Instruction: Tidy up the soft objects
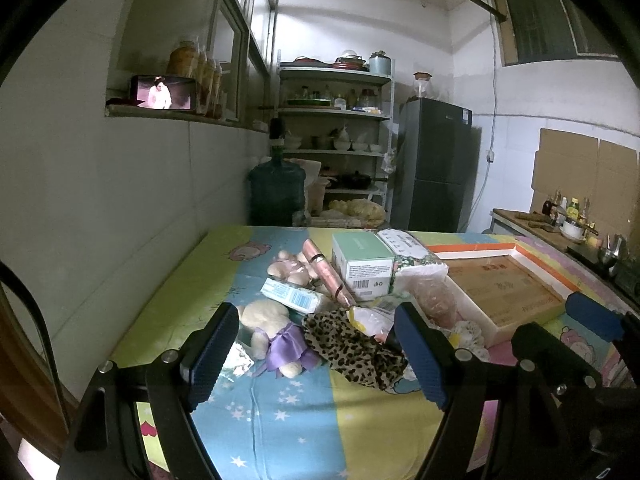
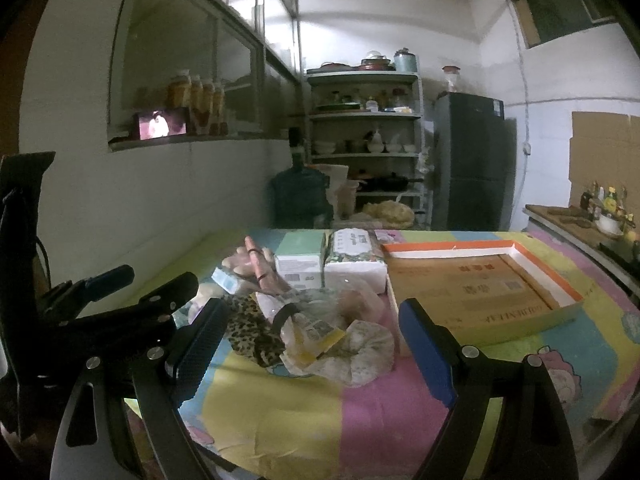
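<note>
A table covered in a cartoon-print cloth serves as the work surface; it is wide and flat, so every item can be reached from the near edge.

A shallow cardboard tray with an orange rim lies open on the right side of the cloth, empty of loose goods, and is judged to be the container meant to receive the sorted items.

The heap to be organized sits just left of the tray. At its back stand two firm packs, a mint-green carton and a floral-wrapped tissue pack, touching each other. In front lie the soft things: a cream plush toy with a purple bow, a leopard-print fabric piece beside it, a crumpled floral cloth nearest the tray, and thin plastic bags between them. A pink tube leans across the pile.

The left gripper hovers low before the plush toy and leopard fabric, its jaws spread wide and holding nothing. The right gripper faces the floral cloth, likewise spread and empty. Both postures suggest no pick has yet begun.
</note>
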